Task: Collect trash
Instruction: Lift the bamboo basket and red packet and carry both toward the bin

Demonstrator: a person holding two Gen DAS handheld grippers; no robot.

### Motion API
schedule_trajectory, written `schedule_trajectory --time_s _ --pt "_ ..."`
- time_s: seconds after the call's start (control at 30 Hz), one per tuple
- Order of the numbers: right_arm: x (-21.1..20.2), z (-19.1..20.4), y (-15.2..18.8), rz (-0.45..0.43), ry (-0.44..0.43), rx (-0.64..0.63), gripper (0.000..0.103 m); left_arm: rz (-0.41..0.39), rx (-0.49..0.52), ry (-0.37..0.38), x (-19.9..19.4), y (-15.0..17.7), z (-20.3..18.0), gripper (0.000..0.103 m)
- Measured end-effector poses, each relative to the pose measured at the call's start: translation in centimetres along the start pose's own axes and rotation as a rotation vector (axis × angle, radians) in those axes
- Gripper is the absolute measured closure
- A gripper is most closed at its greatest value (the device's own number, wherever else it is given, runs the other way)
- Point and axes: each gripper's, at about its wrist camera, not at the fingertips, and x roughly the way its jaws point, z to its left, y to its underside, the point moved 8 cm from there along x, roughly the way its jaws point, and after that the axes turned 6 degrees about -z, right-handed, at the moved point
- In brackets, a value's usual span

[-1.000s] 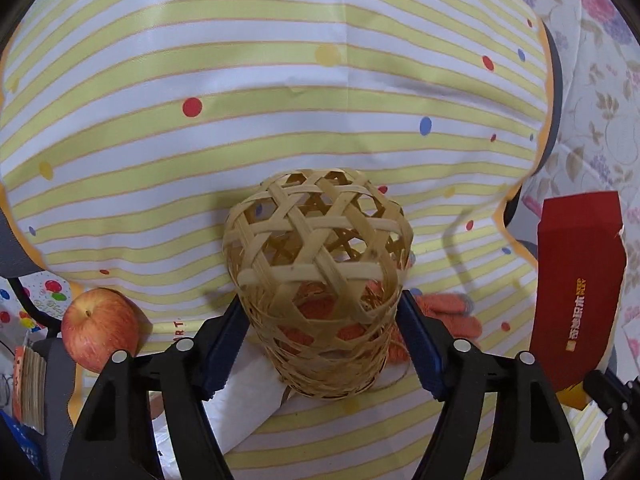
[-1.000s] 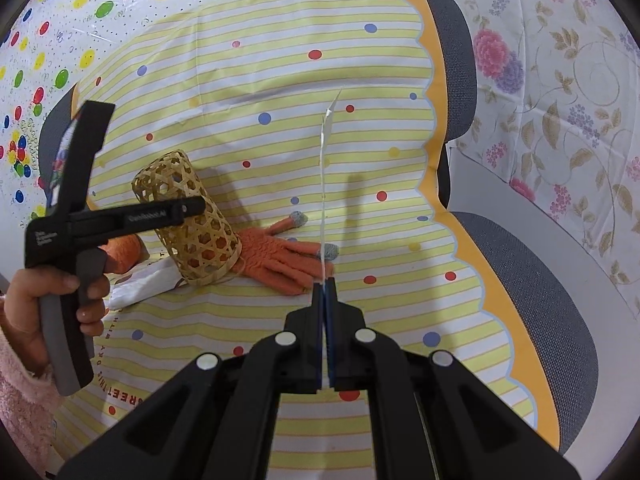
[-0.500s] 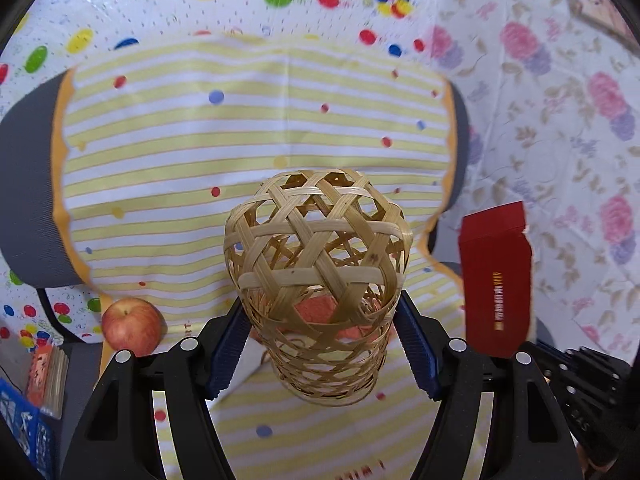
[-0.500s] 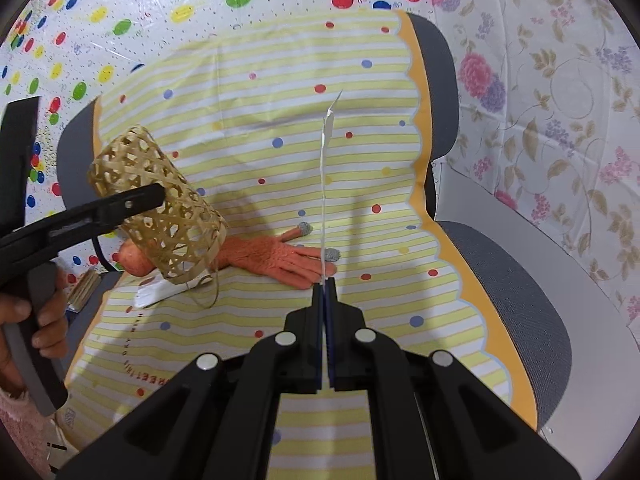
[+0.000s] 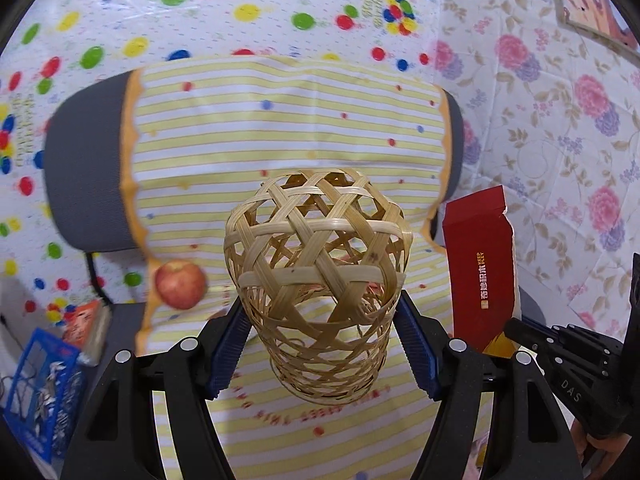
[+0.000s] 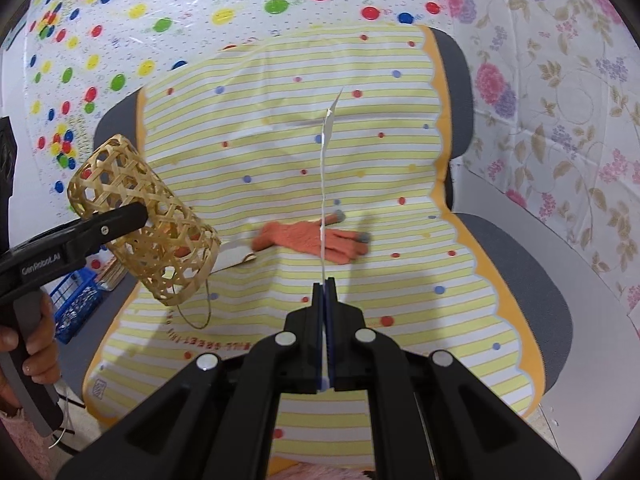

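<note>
- Left wrist view: left gripper [image 5: 322, 344] sits low centre of frame, its blue pads pressed on either side of a woven bamboo basket [image 5: 320, 276]. Basket is held off the surface, closed woven end pointing away toward the chair back, open mouth toward the camera.
- Right wrist view: right gripper [image 6: 325, 300] at lower centre, jaws pressed together on a thin white paper strip [image 6: 323, 184]. Strip stands straight up the middle of the frame, edge-on, torn tip bent at the top.
- Same view, left edge: the basket [image 6: 140, 224] hangs tilted in the other tool, open mouth facing lower right, toward the strip. Basket and strip are apart.
- Step in hand, as I read it: trash piece is picked up, container is lifted; the two are being brought together.
- Next move likely calls for lining the strip's tip with the basket mouth, feeding it in, then parting the right jaws. Open weave may let a thin strip slip through.
- Strip looks flimsy, narrow, slightly wavy.
- Outward: orange glove [image 6: 312, 240] lies mid-frame on the striped yellow cover [image 6: 400, 240] of a grey chair [image 6: 532, 264]. Apple [image 5: 180, 284] at left and red box [image 5: 480, 276] at right in left view.
</note>
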Motion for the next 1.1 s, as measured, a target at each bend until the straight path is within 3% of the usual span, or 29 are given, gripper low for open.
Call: schedule_trajectory --time_s 0.23,0.5,1.1 --pt "0.3 4.2 -0.3 0.000 -0.087 -0.047 0.101 -0.029 -0.040 -0.099 -3.5 -0.2 4.0 0.033" --pt "0.3 7.6 -0.3 -0.008 -0.151 -0.082 0.101 -0.055 -0.060 -0.152 -6.2 -0.4 6.0 0.033" --pt "-3.4 4.7 0.5 -0.045 -0.109 -0.049 0.101 -0.085 -0.021 -0.084 -7.7 -0.1 1.1 0.033"
